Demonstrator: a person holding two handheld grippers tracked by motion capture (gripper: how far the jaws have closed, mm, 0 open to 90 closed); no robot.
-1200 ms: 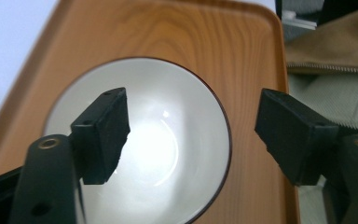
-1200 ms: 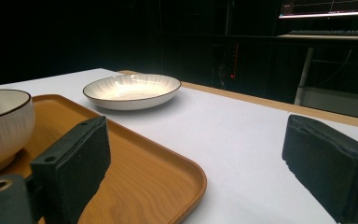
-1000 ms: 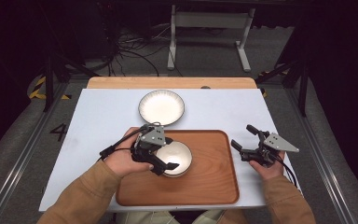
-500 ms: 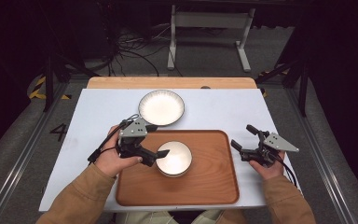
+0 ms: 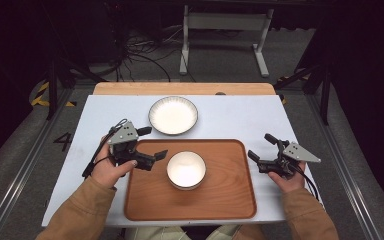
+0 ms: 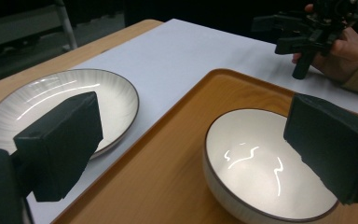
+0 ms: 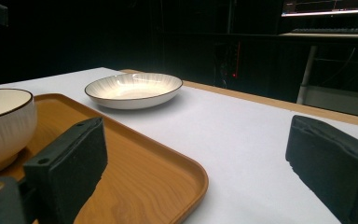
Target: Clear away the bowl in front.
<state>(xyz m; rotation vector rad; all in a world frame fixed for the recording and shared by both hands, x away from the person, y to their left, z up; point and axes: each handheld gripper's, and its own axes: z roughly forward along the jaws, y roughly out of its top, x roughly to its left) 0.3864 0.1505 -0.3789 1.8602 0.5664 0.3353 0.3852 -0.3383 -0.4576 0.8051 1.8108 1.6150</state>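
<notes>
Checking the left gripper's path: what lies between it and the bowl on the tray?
Nothing but bare tray: in the high view, the open left gripper sits beside the bowl, apart from it.

A rectangular table (image 5: 240, 117) with a white top and a strip of bare wood along its far edge. Two things lie directly on it. A shallow white plate (image 5: 173, 115) with a dark rim sits near the far edge, a little left of centre. A wooden tray (image 5: 230, 195) with rounded corners lies along the near edge, around the middle, just in front of the plate but not touching it.
</notes>
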